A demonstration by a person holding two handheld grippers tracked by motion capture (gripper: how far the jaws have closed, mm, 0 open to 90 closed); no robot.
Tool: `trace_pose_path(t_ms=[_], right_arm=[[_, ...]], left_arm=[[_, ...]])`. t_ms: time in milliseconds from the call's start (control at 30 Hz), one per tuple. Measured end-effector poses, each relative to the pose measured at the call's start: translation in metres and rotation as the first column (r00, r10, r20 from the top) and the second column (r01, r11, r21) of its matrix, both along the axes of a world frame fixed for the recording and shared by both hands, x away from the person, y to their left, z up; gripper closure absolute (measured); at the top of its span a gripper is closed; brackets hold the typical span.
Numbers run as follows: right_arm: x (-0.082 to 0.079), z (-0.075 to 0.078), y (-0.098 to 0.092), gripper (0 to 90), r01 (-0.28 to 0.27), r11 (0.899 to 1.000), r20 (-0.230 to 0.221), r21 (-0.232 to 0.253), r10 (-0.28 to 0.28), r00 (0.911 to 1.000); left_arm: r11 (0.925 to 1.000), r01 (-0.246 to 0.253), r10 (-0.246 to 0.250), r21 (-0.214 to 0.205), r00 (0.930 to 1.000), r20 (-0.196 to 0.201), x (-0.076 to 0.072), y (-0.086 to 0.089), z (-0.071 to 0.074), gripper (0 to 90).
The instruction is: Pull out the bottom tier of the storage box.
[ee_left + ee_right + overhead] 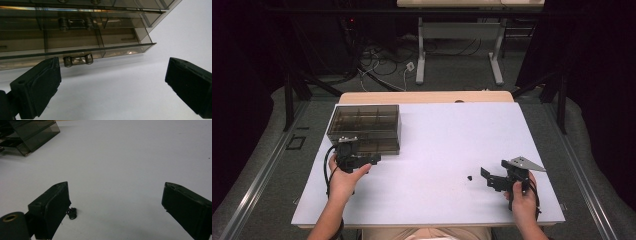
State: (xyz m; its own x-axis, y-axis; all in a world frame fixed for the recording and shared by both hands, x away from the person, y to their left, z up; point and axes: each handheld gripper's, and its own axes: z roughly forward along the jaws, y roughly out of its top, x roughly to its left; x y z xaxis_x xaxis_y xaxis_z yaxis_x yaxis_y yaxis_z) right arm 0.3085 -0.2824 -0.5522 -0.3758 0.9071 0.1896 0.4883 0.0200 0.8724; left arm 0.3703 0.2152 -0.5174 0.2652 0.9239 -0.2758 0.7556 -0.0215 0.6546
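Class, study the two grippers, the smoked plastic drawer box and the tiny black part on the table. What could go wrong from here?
1. The small black part lies beside one jaw of the open right gripper, not between the jaws; closing now would likely miss or flick it.
2. The left gripper is open just before the drawer box, facing a small clear handle. Such a handle could slip, or the box could slide.

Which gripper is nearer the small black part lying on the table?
Right. The right gripper sits just beside the small black part, jaws open. The left gripper is across the table at the smoked plastic organizer box.
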Motion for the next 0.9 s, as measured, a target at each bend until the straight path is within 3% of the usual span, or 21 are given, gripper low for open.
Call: trace_pose_path(t_ms=[500, 533, 900], right_arm=[[0.000, 0.000, 0.000, 7.7, -0.001, 1.000, 0.000, -0.003, 0.001, 1.0000], [0.000, 0.000, 0.000, 7.6, -0.001, 1.000, 0.000, -0.003, 0.001, 1.0000], [0.000, -0.001, 0.002, 7.7, 0.004, 1.000, -0.005, -0.008, -0.004, 1.0000]], left_arm=[[0.9997, 0.002, -0.002, 0.022, 1.0000, -0.006, 0.002, 0.013, 0.005, 0.6], [0.9996, 0.009, -0.009, 0.026, 0.9998, -0.020, 0.002, 0.014, 0.006, 0.6], [0.9997, -0.014, 0.014, 0.021, 0.9998, -0.010, 0.007, 0.027, 0.011, 0.6]])
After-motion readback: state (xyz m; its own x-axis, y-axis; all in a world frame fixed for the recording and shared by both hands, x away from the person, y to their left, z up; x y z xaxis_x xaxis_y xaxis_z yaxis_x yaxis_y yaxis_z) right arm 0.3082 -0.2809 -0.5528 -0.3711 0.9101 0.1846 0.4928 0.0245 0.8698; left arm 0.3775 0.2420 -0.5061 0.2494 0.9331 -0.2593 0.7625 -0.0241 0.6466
